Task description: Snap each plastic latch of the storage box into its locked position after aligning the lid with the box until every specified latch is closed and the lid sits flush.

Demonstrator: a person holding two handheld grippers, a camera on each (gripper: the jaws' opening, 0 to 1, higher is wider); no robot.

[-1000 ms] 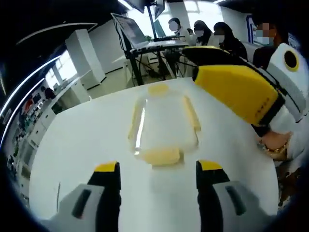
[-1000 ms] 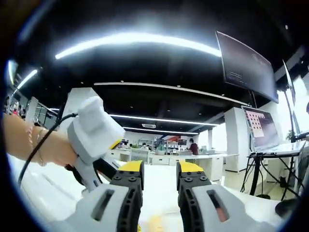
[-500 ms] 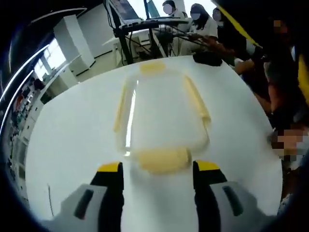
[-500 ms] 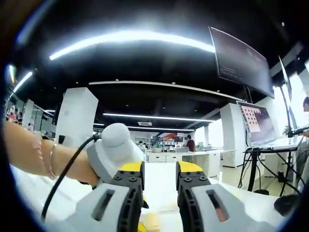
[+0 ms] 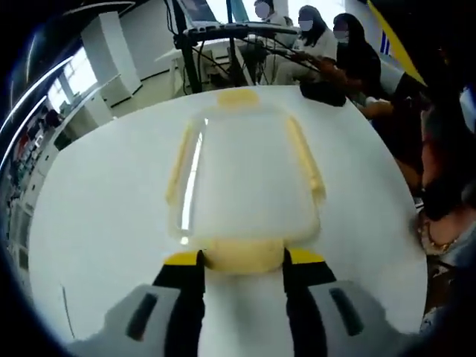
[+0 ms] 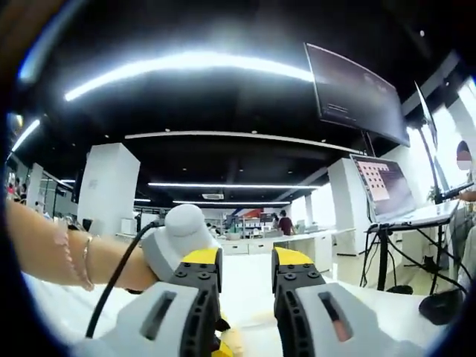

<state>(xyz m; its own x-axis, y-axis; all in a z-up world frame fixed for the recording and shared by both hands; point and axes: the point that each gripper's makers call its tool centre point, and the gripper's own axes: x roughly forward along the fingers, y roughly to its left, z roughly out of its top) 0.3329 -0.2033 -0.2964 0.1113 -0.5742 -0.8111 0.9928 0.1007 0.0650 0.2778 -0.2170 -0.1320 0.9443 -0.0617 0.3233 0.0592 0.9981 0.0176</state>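
Observation:
On the round white table (image 5: 97,223) lies a clear storage box with its lid (image 5: 242,171) on. Yellow latches sit on its left side (image 5: 177,160), right side (image 5: 305,160) and far end (image 5: 238,97). My left gripper (image 5: 243,259) is at the near end, and its yellow-tipped jaws press against both ends of the near latch (image 5: 242,251). In the right gripper view my right gripper (image 6: 247,260) points up and across the room, jaws a narrow gap apart with nothing between them. The left gripper's grey body (image 6: 175,230) and a bare wrist (image 6: 44,245) sit just left of it.
Several people (image 5: 320,30) sit at a desk behind the table, beside a laptop stand (image 5: 216,30). A black object (image 5: 323,91) lies at the table's far right edge. A hand with a bracelet (image 5: 439,238) is at the right. A monitor (image 6: 349,89) hangs overhead.
My left gripper has moved in to the box's near end, and its jaws have closed from wide apart onto the near latch. The right gripper has kept its narrow gap and tilted slightly.

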